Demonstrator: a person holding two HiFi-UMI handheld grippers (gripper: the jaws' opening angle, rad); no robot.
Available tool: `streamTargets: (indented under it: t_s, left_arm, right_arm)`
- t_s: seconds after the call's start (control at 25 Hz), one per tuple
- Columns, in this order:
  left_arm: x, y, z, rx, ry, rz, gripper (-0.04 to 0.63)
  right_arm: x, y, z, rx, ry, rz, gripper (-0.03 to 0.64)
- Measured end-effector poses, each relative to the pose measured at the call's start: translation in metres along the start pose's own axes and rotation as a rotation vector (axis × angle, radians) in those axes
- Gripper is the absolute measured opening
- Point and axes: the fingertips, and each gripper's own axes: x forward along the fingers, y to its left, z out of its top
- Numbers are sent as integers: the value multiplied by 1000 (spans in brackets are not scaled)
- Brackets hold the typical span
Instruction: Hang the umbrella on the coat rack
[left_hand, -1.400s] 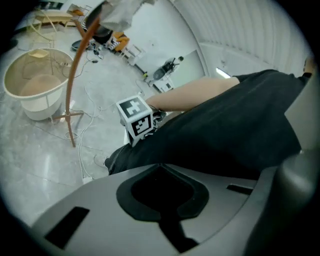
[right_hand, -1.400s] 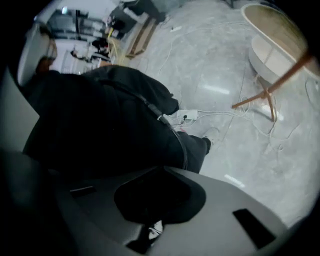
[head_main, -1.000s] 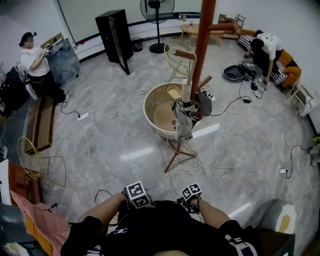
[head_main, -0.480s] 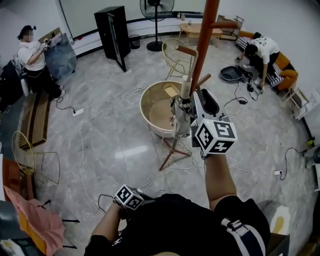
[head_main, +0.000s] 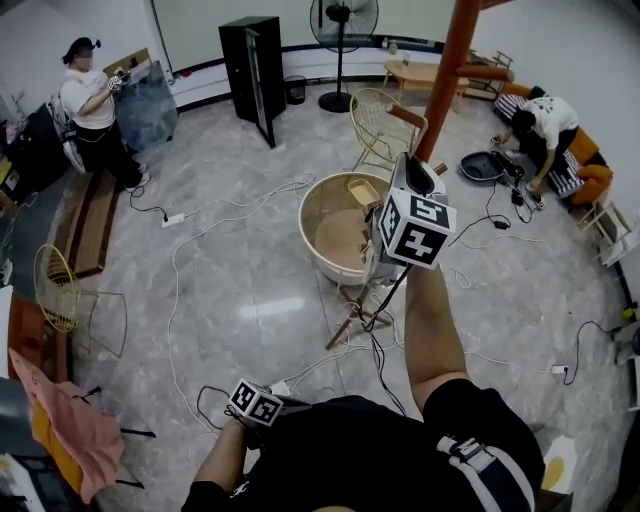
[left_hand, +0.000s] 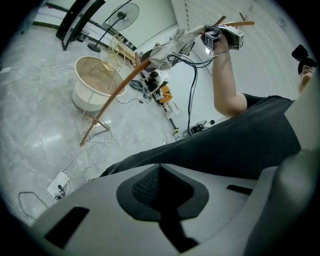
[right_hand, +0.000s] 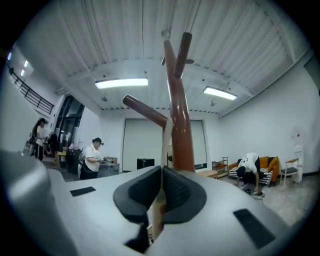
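The brown coat rack (head_main: 455, 60) stands mid-room, its pole (right_hand: 180, 130) rising just beyond my right jaws. A grey folded umbrella (left_hand: 164, 50) hangs bundled against the rack. My right gripper (head_main: 418, 185) is raised to it. Its jaws have just been closing and now press on a thin cream part of the umbrella, its handle or strap (right_hand: 165, 142). Midway between the pads, the right gripper (right_hand: 161, 182) shows that strip pinched. My left gripper (head_main: 258, 400) hangs low beside my body. Seen in its own view, the left gripper (left_hand: 161, 187) has its pads together with nothing between them.
A round beige tub (head_main: 330, 205) and a wire chair (head_main: 380, 125) stand right by the rack's feet. White cables (head_main: 200, 260) trail over the grey floor. A black cabinet (head_main: 255, 60) is at the back. One person (head_main: 95, 110) stands far left, another (head_main: 545, 125) bends over at far right.
My right gripper rose from beside my body up to the rack and umbrella, then shifted slightly along it. The left gripper stayed low and rolled.
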Motion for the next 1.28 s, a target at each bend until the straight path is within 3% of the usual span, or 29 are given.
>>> streamTargets:
  t_s: [0.16,0.44,0.52,0.6,0.72,0.8,0.88,0.96,1.04,1.16,1.28]
  left_arm:
    - [-3,1,1,-32,-8,0,14]
    - [-14,2,-1,-86,-93,-24,14]
    - [-28,14,-2,-55,-143,32,14]
    - [-64,40,14,11,-284,216,14]
    - [-175,50,70,140,-690,604,14]
    - [-257,9,99,234,-959,781,14]
    - [-317,-46,108,347,-1128,910,14]
    - [-351,-94,99,441,-1216,964,14]
    - [-366,-129,76,488,-1258,935,14]
    - [-371,-164,25,524,-1294,875,14]
    - [-362,-183,-22,530,-1279,845,14]
  right_arm:
    - [-5,20,16,96,-37,125,14]
    - [-65,83,114,101,-310,329,14]
    - [-84,98,119,126,-318,396,14]
    - [-101,109,111,167,-291,443,14]
    - [-129,124,81,228,-201,486,14]
    - [-157,138,56,264,-135,504,14]
    - [-193,157,36,251,-97,493,14]
    - [-234,177,20,214,-81,472,14]
    - [-277,197,5,193,-69,452,14]
    - [-339,220,-16,179,-45,414,14]
    - [-393,234,-34,173,-9,383,14]
